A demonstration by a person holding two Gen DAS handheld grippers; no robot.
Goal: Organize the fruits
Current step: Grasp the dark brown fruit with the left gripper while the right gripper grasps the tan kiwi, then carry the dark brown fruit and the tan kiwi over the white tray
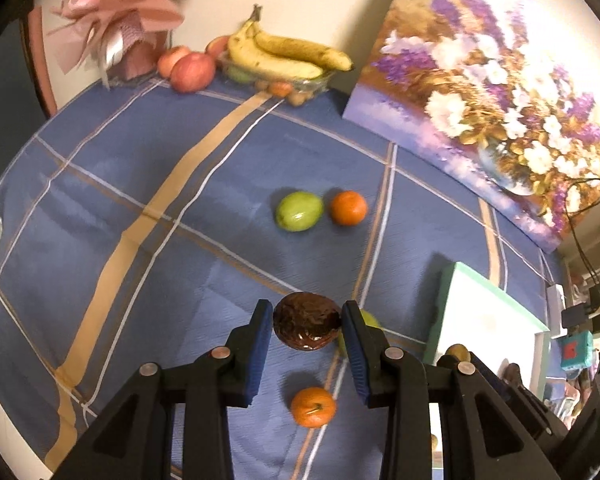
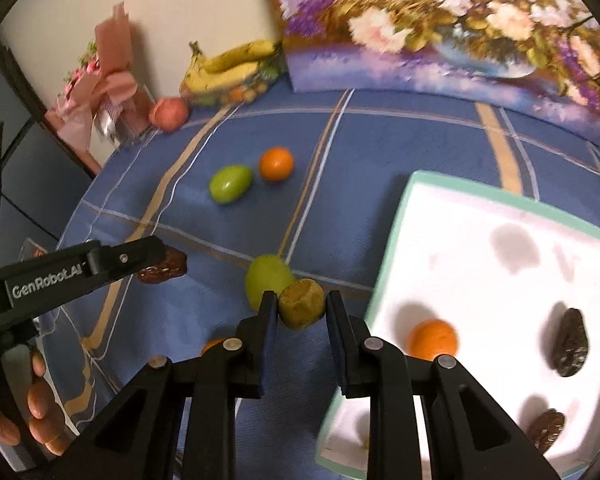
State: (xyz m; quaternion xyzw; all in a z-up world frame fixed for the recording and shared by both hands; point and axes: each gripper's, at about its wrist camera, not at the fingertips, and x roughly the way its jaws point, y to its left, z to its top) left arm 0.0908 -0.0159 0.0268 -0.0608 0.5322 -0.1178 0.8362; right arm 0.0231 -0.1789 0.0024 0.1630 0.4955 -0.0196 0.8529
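Note:
My left gripper (image 1: 306, 320) is shut on a dark brown wrinkled fruit (image 1: 306, 326) and holds it above the blue checked cloth (image 1: 140, 200); it also shows in the right wrist view (image 2: 162, 266). My right gripper (image 2: 302, 308) is shut on a brownish-green kiwi (image 2: 302, 304) just left of the white tray (image 2: 480, 248). The tray holds an orange (image 2: 432, 338) and two dark wrinkled fruits (image 2: 570, 342). On the cloth lie a green fruit (image 1: 299, 211) beside an orange (image 1: 348, 207), another green fruit (image 2: 266, 276), and an orange (image 1: 313, 407) under my left gripper.
At the back stand a clear bowl with bananas (image 1: 284, 56), red apples (image 1: 192, 70), a pink bouquet (image 1: 116, 20) and a flower painting (image 1: 500, 92) leaning on the wall. A hand (image 2: 36, 412) holds the left gripper. Cables and clutter lie at the right (image 1: 580, 312).

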